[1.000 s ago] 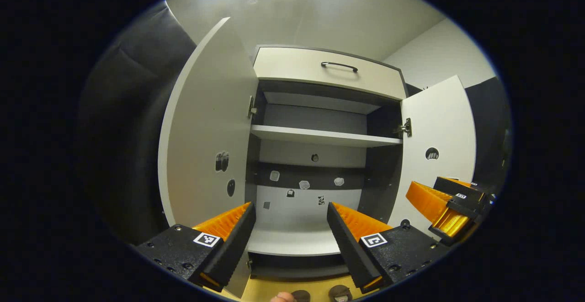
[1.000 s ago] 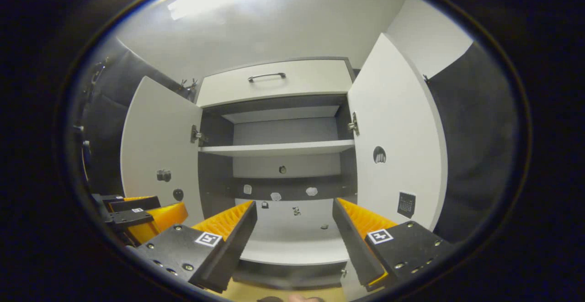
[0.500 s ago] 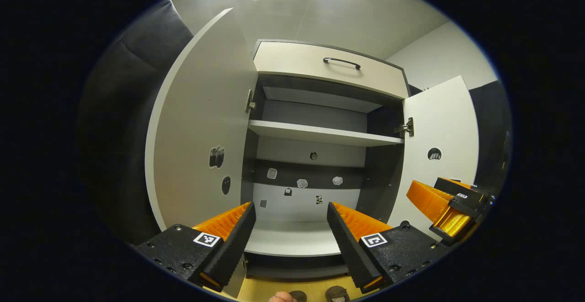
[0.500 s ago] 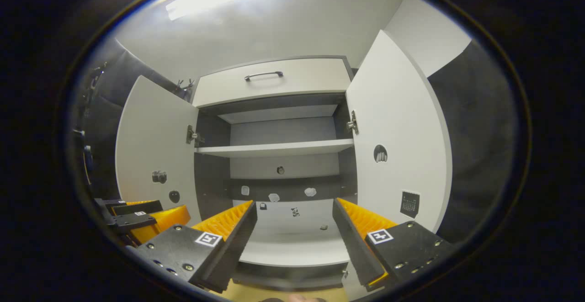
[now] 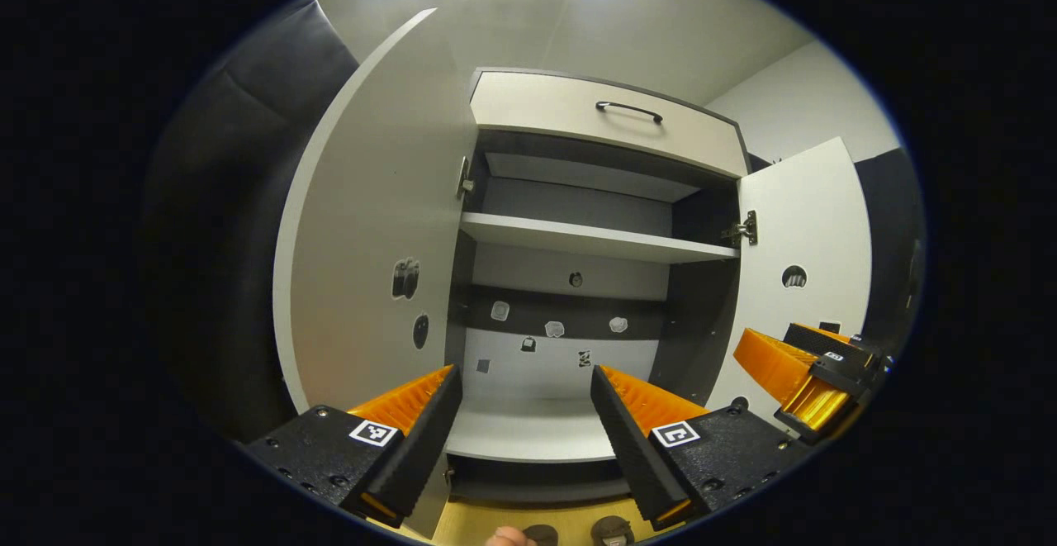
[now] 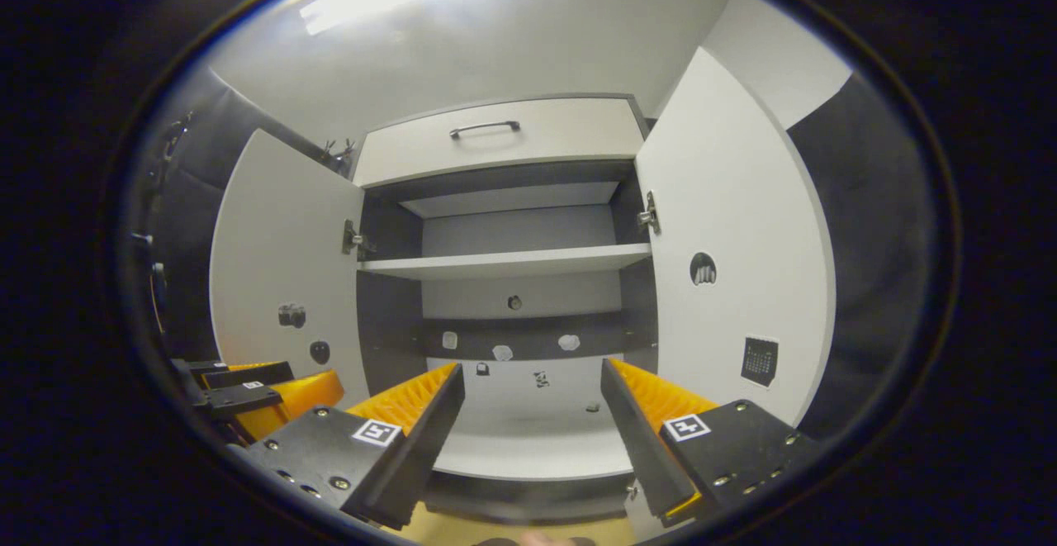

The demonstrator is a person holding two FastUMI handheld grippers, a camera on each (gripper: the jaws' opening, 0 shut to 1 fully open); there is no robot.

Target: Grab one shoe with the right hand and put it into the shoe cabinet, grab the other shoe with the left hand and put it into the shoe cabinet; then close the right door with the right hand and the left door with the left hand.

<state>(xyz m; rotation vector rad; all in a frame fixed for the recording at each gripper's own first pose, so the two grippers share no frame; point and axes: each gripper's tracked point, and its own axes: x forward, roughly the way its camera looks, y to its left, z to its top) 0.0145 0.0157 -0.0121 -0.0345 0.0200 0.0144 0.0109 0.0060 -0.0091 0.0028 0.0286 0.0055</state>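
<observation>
1. Nothing of the task looks done, as I judge it: the cabinet [image 5: 594,282] stands open at frame centre, its shelf [image 6: 504,263] and floor board [image 5: 537,430] bare, with no shoe inside.
2. The left door [image 5: 372,240] swings out at centre left of the left gripper view; the right door [image 6: 727,282] swings out at centre right of the right gripper view. Both remain to be closed.
3. The left gripper [image 5: 524,414] at bottom centre has its jaws spread wide and holds nothing.
4. The right gripper [image 6: 533,414] at bottom centre is likewise spread and empty; it also appears at lower right of the left gripper view.
5. At the bottom edge of the left gripper view two dark rounded shapes [image 5: 578,532] lie on the wood floor [image 5: 471,529]; they may be the shoes, but too little shows to tell their long axis or heading.
6. Left to do: both grabs, both placements, both doors.
</observation>
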